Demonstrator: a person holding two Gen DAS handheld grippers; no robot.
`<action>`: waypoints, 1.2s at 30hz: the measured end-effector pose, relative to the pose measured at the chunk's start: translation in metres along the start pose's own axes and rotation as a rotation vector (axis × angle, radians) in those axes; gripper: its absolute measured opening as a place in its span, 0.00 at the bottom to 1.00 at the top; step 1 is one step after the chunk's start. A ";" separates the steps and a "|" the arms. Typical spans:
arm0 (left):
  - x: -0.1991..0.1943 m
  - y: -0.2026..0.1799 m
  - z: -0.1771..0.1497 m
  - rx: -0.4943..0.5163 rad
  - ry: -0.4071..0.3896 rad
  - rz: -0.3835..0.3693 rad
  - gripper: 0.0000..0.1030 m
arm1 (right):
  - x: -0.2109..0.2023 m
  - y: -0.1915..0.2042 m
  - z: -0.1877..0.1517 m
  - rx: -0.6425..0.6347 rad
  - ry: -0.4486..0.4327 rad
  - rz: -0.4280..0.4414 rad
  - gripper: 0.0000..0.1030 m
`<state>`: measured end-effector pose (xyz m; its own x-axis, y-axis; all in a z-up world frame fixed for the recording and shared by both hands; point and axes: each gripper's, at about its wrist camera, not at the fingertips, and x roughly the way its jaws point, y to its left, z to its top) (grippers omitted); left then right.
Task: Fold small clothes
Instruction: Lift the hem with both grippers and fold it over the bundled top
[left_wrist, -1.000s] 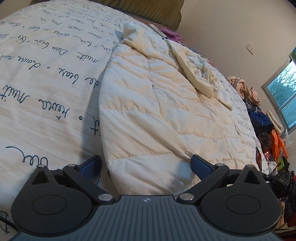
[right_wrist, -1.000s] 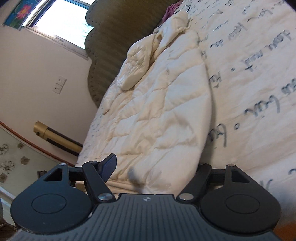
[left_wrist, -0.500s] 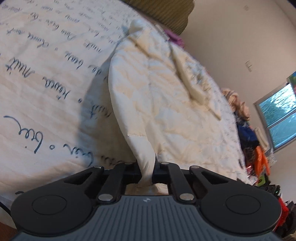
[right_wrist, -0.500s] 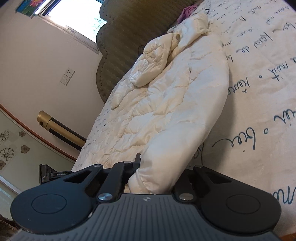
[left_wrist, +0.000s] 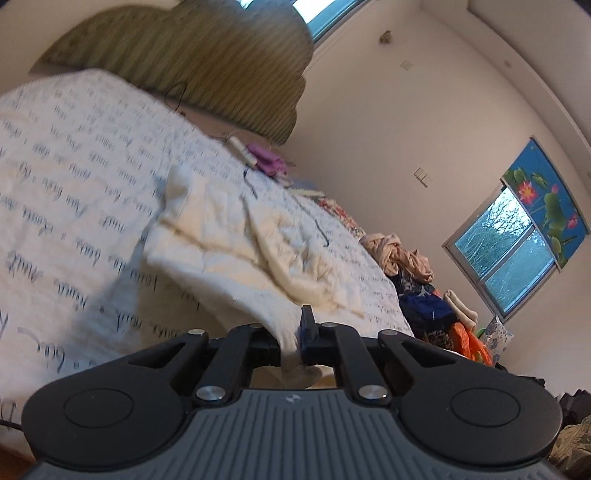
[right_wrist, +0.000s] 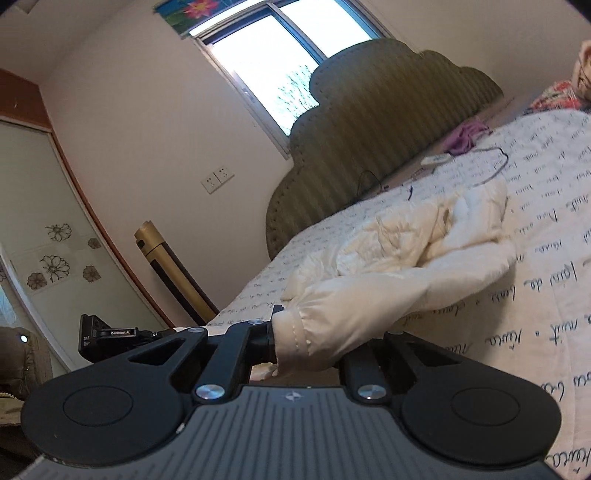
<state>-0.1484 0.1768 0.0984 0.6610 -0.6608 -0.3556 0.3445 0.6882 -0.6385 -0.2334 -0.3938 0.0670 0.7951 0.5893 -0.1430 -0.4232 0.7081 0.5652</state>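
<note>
1. Cream puffy jacket (left_wrist: 236, 236) lying on the bed's script-print cover (left_wrist: 74, 177), near hem lifted off the cover at both corners

2. Left gripper (left_wrist: 293, 332) pinched tight on one hem corner, thin fabric squeezed between the pads, jacket sloping down from there to the cover

3. Right gripper (right_wrist: 306, 343) clamped on the other corner, a thick gathered, stitched edge of the jacket (right_wrist: 388, 273) bunched between the fingers

4. Far end of the jacket resting flat, collar end pointing toward the green headboard (right_wrist: 369, 122)

5. Lots of bare cover on the side of the jacket away from the clothes pile, plenty of open room there

6. Tighter on the other side: clothes pile (left_wrist: 413, 266) along that bed edge, near the jacket

7. Purple cloth (left_wrist: 264, 160), white power strip (right_wrist: 436, 159) and a dark cable (right_wrist: 496, 166) up by the headboard, apart from the collar
</note>
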 end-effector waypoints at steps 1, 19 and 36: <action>0.002 -0.005 0.007 0.012 -0.013 0.001 0.07 | 0.003 0.000 0.007 -0.007 -0.008 -0.003 0.15; 0.200 0.021 0.161 0.018 -0.100 0.246 0.07 | 0.185 -0.120 0.147 0.047 -0.089 -0.192 0.15; 0.294 0.006 0.150 0.360 -0.124 0.695 0.81 | 0.294 -0.138 0.119 -0.138 -0.033 -0.515 0.67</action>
<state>0.1484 0.0316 0.0924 0.8660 -0.0208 -0.4996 0.0061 0.9995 -0.0310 0.1108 -0.3646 0.0434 0.9274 0.1411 -0.3466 -0.0260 0.9483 0.3164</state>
